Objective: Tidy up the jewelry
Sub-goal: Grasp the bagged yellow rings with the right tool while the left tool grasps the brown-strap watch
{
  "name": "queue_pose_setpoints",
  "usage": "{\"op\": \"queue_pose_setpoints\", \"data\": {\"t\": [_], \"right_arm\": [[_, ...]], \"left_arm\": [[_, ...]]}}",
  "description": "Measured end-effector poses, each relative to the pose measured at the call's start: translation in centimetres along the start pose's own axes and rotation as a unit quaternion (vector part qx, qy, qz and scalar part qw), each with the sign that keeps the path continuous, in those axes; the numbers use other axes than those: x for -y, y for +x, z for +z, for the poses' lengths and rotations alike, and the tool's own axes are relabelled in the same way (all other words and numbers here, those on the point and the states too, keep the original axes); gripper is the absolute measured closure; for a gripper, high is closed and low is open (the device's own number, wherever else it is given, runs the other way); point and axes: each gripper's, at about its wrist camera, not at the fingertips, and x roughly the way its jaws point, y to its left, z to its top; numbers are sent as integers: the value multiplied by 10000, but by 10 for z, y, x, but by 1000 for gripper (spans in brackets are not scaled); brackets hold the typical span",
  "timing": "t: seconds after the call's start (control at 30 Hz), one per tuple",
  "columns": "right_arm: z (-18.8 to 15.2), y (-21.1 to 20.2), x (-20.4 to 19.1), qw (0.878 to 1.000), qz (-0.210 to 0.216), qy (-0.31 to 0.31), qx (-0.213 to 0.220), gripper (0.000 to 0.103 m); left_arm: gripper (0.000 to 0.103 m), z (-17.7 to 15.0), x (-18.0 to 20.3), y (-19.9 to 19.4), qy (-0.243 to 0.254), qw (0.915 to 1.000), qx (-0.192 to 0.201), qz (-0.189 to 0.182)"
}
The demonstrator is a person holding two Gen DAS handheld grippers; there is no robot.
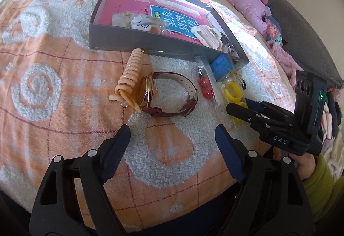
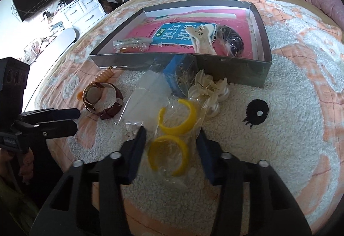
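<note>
Your right gripper (image 2: 171,138) stands wide open around the clear bag of yellow hoops (image 2: 172,128), not closed on it. Your left gripper (image 1: 172,137) – also wide open, empty – hovers short of the watch (image 1: 165,94). Beyond lies the grey box (image 2: 236,70).

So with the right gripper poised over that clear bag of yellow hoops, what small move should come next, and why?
Probably close the right gripper on the clear plastic bag of yellow hoop earrings. Its open fingers already straddle the bag, which lies on the fleece blanket outside the grey cardboard tray, where a cream hair claw already sits. The left gripper is open near the brown-strapped gold wristwatch.
</note>
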Motion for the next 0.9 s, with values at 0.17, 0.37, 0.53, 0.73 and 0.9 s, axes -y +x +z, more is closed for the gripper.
{"op": "queue_pose_setpoints", "data": {"t": [0.17,0.37,0.53,0.73,0.9], "right_arm": [[-2,-4,3,9999,95,47,53,66],[-3,-13,6,9996,209,101,132,68],[-3,-17,5,9994,258,105,183,68],[-4,-20,5,9993,272,115,223,68],[-4,-24,6,9992,278,118,273,68]], "left_arm": [[34,7,-2,7,-165,9998,14,-90],[38,18,-5,17,-345,9993,40,-151],[38,25,-6,23,-437,9989,100,-113],[38,33,-11,28,-725,9970,221,-159],[87,34,-8,33,-454,9985,227,217]]}}
